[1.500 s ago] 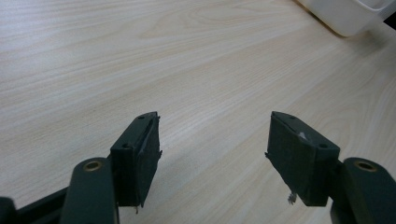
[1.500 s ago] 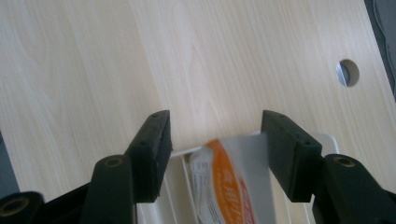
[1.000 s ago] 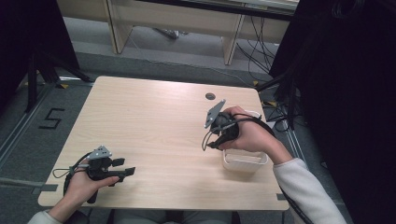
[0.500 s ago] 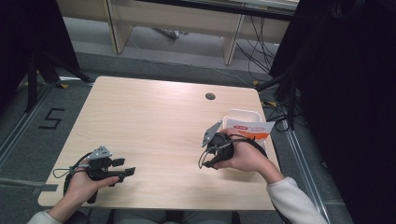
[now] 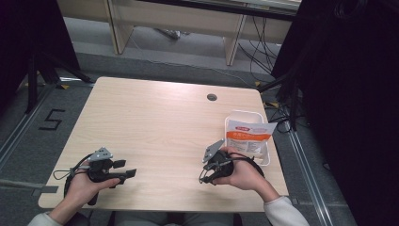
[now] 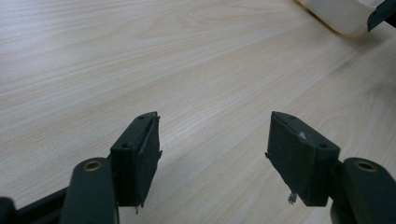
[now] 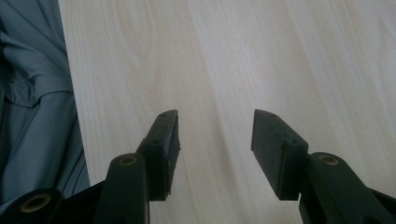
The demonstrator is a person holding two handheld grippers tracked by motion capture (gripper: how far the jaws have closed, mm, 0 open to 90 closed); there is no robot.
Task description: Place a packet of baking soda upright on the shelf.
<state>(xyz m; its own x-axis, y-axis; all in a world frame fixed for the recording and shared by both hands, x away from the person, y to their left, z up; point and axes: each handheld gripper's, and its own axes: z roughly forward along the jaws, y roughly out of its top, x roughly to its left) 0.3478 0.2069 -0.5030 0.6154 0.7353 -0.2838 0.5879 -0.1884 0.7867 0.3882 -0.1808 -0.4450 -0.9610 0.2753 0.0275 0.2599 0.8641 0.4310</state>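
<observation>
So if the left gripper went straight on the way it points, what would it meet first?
Probably the white tub. The left gripper has open, empty jaws and looks low across bare table; that tub sits off to the right of its line, so it might pass beside it. Depth is hard to judge.

Left gripper (image 5: 126, 169) jaws apart, right gripper (image 7: 215, 140) jaws just closing, empty.

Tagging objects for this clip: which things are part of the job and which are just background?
In the job:
- white tub at the table's right edge
- orange-and-white packet lying in the tub
- right gripper, jaws open with nothing between them, just been closing
- left gripper, open, empty

Just about:
- table with its cable hole
- cables on the floor
- floor mark "5"
</observation>
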